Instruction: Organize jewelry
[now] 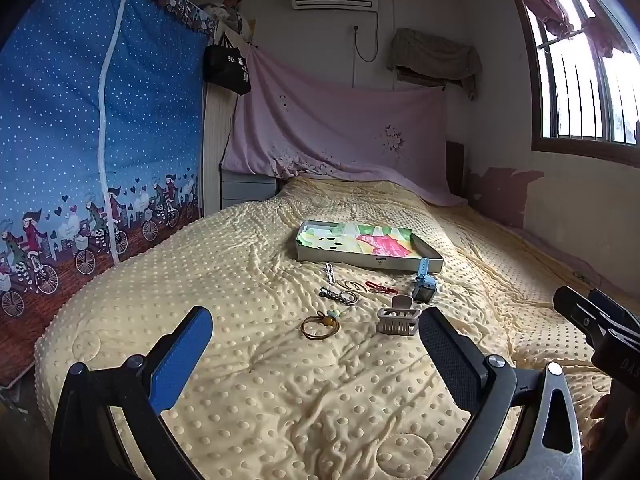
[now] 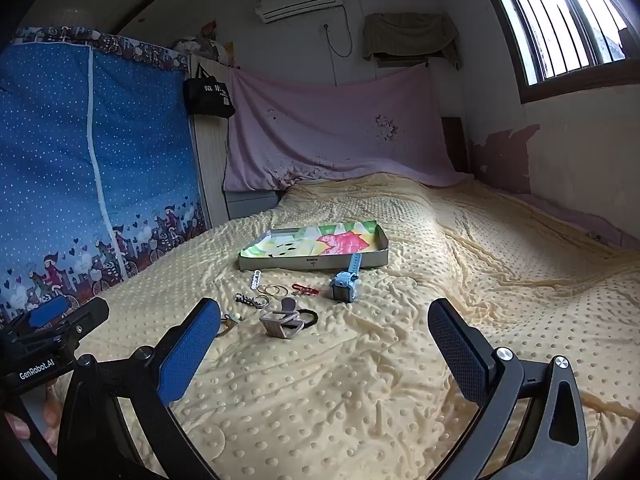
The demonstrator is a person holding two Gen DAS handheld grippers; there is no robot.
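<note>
A shallow grey tray (image 1: 404,265) (image 2: 304,265) with a colourful lining lies on the yellow bedspread. In front of it are scattered a blue watch (image 1: 424,286) (image 2: 345,282), a red clip (image 1: 382,288) (image 2: 306,290), thin hoop rings (image 1: 352,285) (image 2: 273,290), a white beaded clip (image 1: 329,273) (image 2: 255,279), a dark braided piece (image 1: 332,294) (image 2: 247,300), a brown hair tie (image 1: 320,325) and a beige claw clip (image 1: 398,317) (image 2: 282,322). A black hair tie (image 2: 310,316) lies behind the claw clip. My left gripper (image 1: 316,356) and right gripper (image 2: 324,352) both hover open, short of the items, holding nothing.
The dimpled yellow bedspread (image 1: 280,380) covers the bed. A blue fabric wardrobe (image 1: 80,140) stands at the left, a pink sheet (image 1: 340,132) hangs at the head, and a barred window (image 1: 588,60) is on the right wall.
</note>
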